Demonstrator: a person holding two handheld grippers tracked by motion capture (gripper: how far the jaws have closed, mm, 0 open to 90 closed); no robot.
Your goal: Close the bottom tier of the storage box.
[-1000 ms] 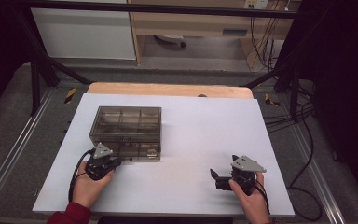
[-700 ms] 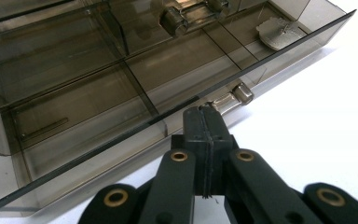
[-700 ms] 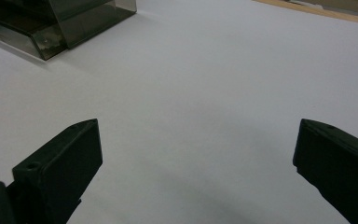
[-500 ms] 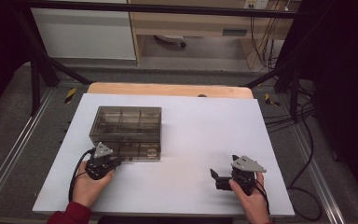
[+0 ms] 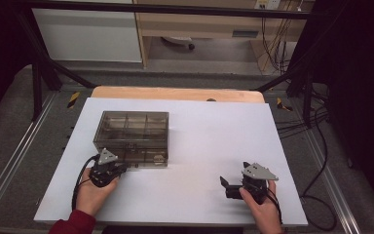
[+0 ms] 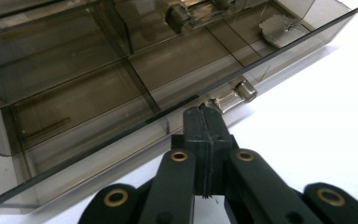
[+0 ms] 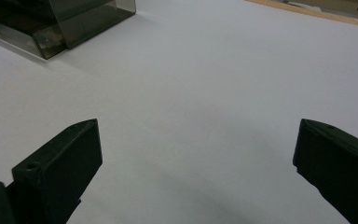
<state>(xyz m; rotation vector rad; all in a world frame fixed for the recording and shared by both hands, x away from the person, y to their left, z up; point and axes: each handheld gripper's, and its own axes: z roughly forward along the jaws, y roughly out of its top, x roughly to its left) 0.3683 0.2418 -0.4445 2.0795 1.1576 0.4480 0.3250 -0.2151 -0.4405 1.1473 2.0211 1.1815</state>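
Note:
A smoke-tinted clear plastic box (image 5: 132, 131) with several compartments stands on the left half of the white table (image 5: 214, 136). My left gripper (image 5: 123, 167) is shut, its tips touching the front edge of the box's lid. In the left gripper view the closed jaws (image 6: 204, 112) meet that lid edge beside a small metal latch (image 6: 237, 94), and I see nothing between the jaws. A small grey piece (image 6: 279, 27) lies in one compartment. My right gripper (image 5: 226, 187) rests open at the near right of the table. Bare white surface lies between its fingers (image 7: 196, 135), and the box's corner (image 7: 56, 28) is far off.
A wooden strip (image 5: 175, 93) runs along the table's far edge. Black frame posts (image 5: 39, 78) stand at both back corners and cables (image 5: 297, 127) trail on the floor at the right. Bare white table lies between the two hands.

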